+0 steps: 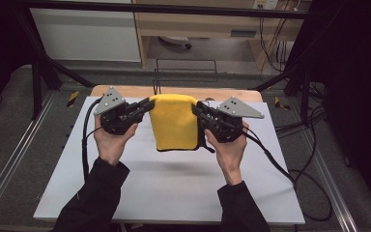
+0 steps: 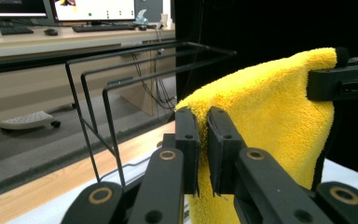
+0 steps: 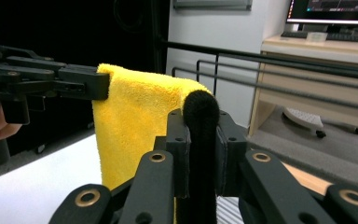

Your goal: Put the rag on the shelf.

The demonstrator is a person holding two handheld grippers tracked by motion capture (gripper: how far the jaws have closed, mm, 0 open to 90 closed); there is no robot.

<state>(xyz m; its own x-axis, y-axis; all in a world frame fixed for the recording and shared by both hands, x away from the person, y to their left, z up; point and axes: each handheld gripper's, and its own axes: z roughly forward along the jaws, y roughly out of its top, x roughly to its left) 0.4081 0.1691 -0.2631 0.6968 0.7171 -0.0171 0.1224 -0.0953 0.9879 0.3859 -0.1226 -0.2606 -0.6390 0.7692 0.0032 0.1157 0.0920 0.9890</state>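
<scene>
Yellow towel [image 1: 175, 123] is held off the white counter [image 1: 174, 188], stretched between two hand-held grippers at its upper corners, with its lower edge hanging free and a shadow on the counter beneath it. It hangs just in front of a black wire rack [image 1: 186, 72] standing at the counter's far edge.

The left hand-held gripper [image 1: 146, 106] is clenched on the towel's upper left corner; in the left gripper view its jaws stand close together with yellow pile pinched between them. The right hand-held gripper [image 1: 196, 108] is clenched on the upper right corner, where the right gripper view shows a black bound edge [image 3: 200, 140] of the towel trapped between the jaws.

Risks, as judged from this position:
- Each grip takes only a small bite of corner. Pulling the hands apart could drag the fabric out of one set of jaws, leaving the towel swinging from the other.
- The hanging lower edge could snag on the rack's bars if carried forward too low.
- Uneven hand height would let the towel fold or bunch to one side.

Materials: the towel is thick, soft, deep-piled cloth, roughly rectangular, limp, with black trim along at least one side. The rack is thin rigid rod, bent into rectangular loops. The counter surface is smooth and matt; a wooden edge [image 1: 125, 90] shows at its far side.
</scene>
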